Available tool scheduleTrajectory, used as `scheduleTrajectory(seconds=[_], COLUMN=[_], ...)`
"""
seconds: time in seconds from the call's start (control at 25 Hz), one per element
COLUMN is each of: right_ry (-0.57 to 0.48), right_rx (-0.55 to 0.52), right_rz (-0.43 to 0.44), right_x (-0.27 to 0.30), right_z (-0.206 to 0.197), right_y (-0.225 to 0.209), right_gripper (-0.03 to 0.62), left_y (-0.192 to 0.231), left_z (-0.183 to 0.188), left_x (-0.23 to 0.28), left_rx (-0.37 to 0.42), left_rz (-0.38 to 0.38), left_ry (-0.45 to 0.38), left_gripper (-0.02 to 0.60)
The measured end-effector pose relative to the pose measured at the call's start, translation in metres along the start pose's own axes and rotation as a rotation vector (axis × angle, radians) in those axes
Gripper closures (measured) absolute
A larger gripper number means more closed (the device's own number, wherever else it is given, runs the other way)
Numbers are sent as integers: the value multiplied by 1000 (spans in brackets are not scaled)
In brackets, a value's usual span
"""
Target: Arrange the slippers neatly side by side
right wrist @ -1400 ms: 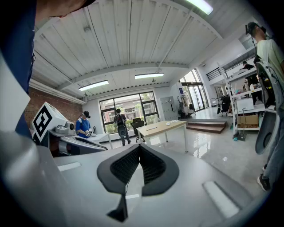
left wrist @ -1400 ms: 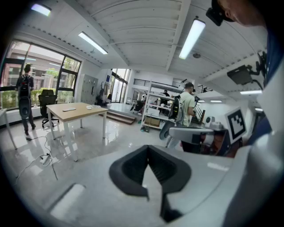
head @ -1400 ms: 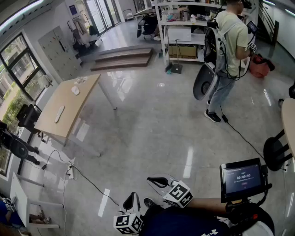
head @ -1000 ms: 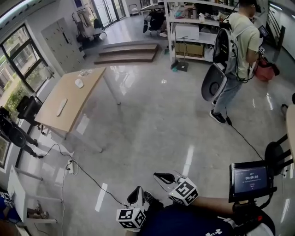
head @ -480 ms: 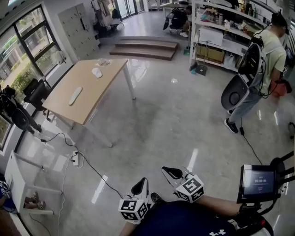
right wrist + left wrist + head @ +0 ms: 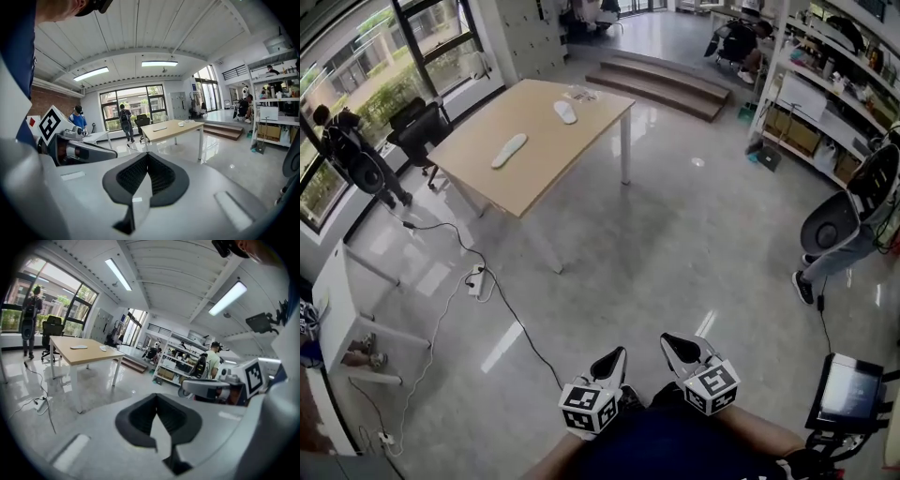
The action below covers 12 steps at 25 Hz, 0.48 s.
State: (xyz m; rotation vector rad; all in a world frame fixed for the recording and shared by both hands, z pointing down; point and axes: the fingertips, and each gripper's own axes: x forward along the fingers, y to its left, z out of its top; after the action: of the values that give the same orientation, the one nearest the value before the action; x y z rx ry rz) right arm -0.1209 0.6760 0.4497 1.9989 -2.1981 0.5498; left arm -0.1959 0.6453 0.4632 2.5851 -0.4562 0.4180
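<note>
Two pale slippers lie apart on the wooden table (image 6: 581, 141): one (image 6: 509, 150) near its left side, the other (image 6: 566, 112) toward the far end. Both grippers are held low in front of the person's body, far from the table. My left gripper (image 6: 614, 357) is shut with nothing in it, and my right gripper (image 6: 673, 343) beside it is shut and empty too. In the left gripper view the jaws (image 6: 157, 420) meet, with the table (image 6: 89, 358) and slippers (image 6: 78, 347) far off. The right gripper view shows closed jaws (image 6: 147, 174) and the table (image 6: 176, 130) ahead.
A cable and a power strip (image 6: 476, 279) lie on the glossy floor between me and the table. An office chair (image 6: 422, 127) and a person (image 6: 352, 155) are by the windows at left. Another person with a backpack (image 6: 853, 225) stands at right near shelves (image 6: 825, 84). Steps (image 6: 661, 80) rise behind the table.
The head view has swung, so the table now sits nearer and more central, and the person at right has slid to the edge. Both grippers have travelled along with it, still shut.
</note>
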Motion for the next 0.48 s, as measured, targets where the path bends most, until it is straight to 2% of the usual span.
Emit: scheduleTrajectory(seconds=[0.2, 0.48], right_ry=[33, 24], right_rx=[11, 5], right_rz=[45, 137], right_x=[34, 100], right_z=[-2, 17], right_y=[0, -19], right_gripper=[583, 583], left_y=[26, 79], left_z=[2, 30], left_x=[9, 32], left_rx=[-33, -48], left_rz=[25, 134], left_ry=[18, -11], left_gripper=[578, 578])
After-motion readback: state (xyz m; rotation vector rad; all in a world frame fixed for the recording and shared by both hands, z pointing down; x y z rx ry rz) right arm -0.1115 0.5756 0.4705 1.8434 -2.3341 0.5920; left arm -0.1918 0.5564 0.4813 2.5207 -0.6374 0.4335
